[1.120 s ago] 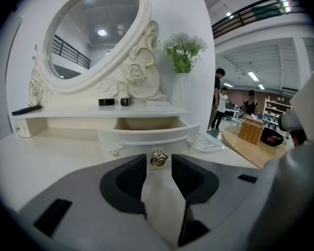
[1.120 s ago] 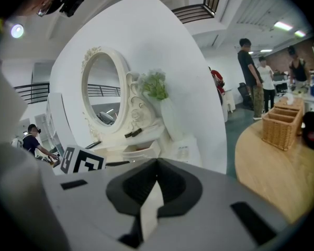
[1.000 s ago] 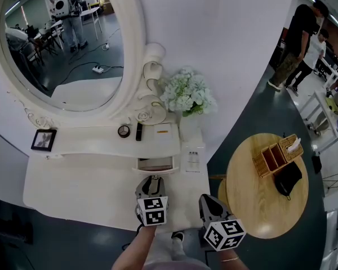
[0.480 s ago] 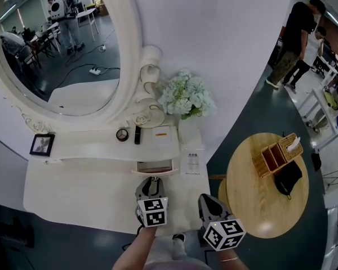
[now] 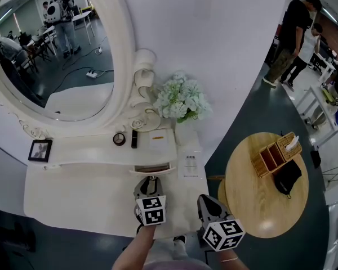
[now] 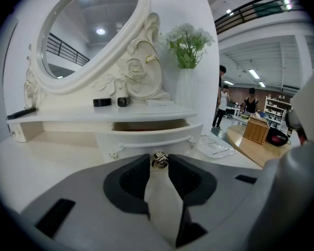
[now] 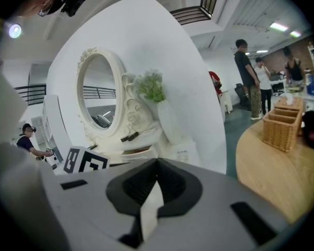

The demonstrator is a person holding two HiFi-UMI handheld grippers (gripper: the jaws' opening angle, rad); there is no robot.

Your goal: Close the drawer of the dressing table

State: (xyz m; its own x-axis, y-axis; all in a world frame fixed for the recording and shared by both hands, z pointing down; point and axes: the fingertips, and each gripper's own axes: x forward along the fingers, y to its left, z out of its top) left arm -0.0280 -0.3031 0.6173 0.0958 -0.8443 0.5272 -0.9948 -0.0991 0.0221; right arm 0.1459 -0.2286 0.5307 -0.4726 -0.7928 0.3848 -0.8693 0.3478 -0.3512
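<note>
Since a second ago the drawer (image 5: 152, 168) sits further in under the shelf, though in the left gripper view we still see a gap above its front. Our left gripper (image 5: 150, 180) points straight at it; its jaws have just been closing, and now stand narrow, pinching the brass knob (image 6: 158, 160) in the middle of the drawer front right at their tips. Our right gripper (image 5: 207, 198) hangs just to the right, near the front corner of the dressing table (image 5: 73, 190), with its jaws together on nothing. On the shelf above the drawer lie a small round tin (image 5: 119, 139), a dark stick (image 5: 134, 139) and a pale card (image 5: 159, 138), and a photo frame (image 5: 39, 150) stands at the far left. A vase (image 5: 186, 133) of white flowers (image 5: 180, 99) stands right of the shelf, with a leaflet (image 5: 190, 165) lying before it. We see the oval mirror (image 5: 50, 55) rising over the white top. Further right stands a round wooden table (image 5: 242, 207) bearing a basket (image 5: 276, 153) and a black bag (image 5: 287, 176). Beyond it two people (image 5: 293, 32) stand on the dark floor (image 5: 253, 111).
</note>
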